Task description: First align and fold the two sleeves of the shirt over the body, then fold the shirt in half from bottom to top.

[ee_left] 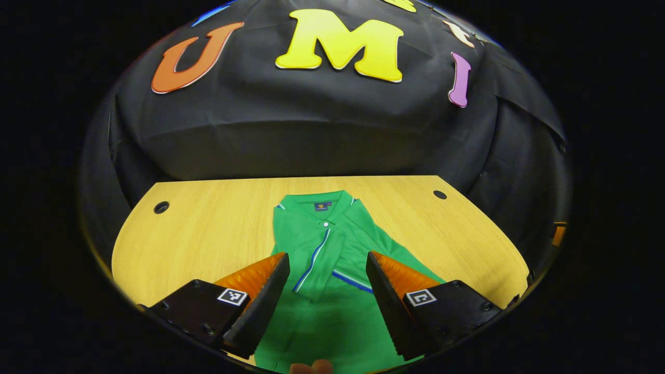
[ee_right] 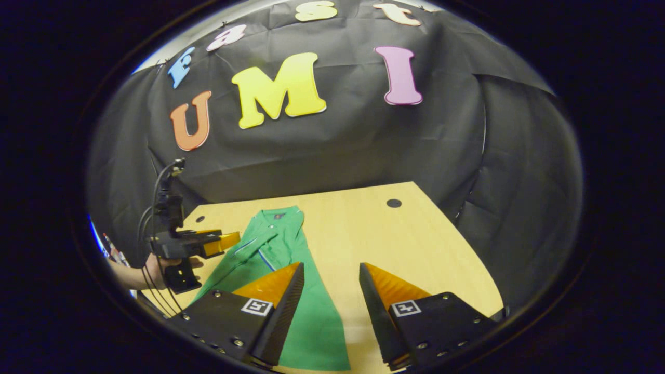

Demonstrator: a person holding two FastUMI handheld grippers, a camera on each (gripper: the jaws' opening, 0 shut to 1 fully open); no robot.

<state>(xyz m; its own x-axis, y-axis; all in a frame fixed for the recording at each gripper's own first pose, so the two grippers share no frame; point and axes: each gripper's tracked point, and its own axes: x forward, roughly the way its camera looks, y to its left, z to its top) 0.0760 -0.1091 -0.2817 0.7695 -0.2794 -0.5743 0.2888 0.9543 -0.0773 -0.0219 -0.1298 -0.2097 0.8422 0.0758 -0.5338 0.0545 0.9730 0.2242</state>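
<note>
A green polo shirt (ee_left: 332, 239) lies flat on the wooden table (ee_left: 208, 234), collar at the far end. One sleeve (ee_left: 337, 270), with a blue and white cuff stripe, is folded across the chest. The other side (ee_left: 387, 243) spreads out to the right. My left gripper (ee_left: 327, 265) hovers open above the shirt's middle, nothing between its fingers. In the right gripper view the shirt (ee_right: 270, 244) lies to the left. My right gripper (ee_right: 330, 272) is open over the shirt's near right edge and bare table. The left gripper (ee_right: 223, 240) is over the shirt's left side, held by a hand (ee_right: 156, 270).
The table has round cable holes near its far corners (ee_left: 161, 207) (ee_left: 440, 195) (ee_right: 394, 202). Black cloth walls close in behind and on the right. Bare table (ee_right: 405, 244) stretches right of the shirt. A person's fingertip (ee_left: 311, 368) shows at the left gripper view's bottom edge.
</note>
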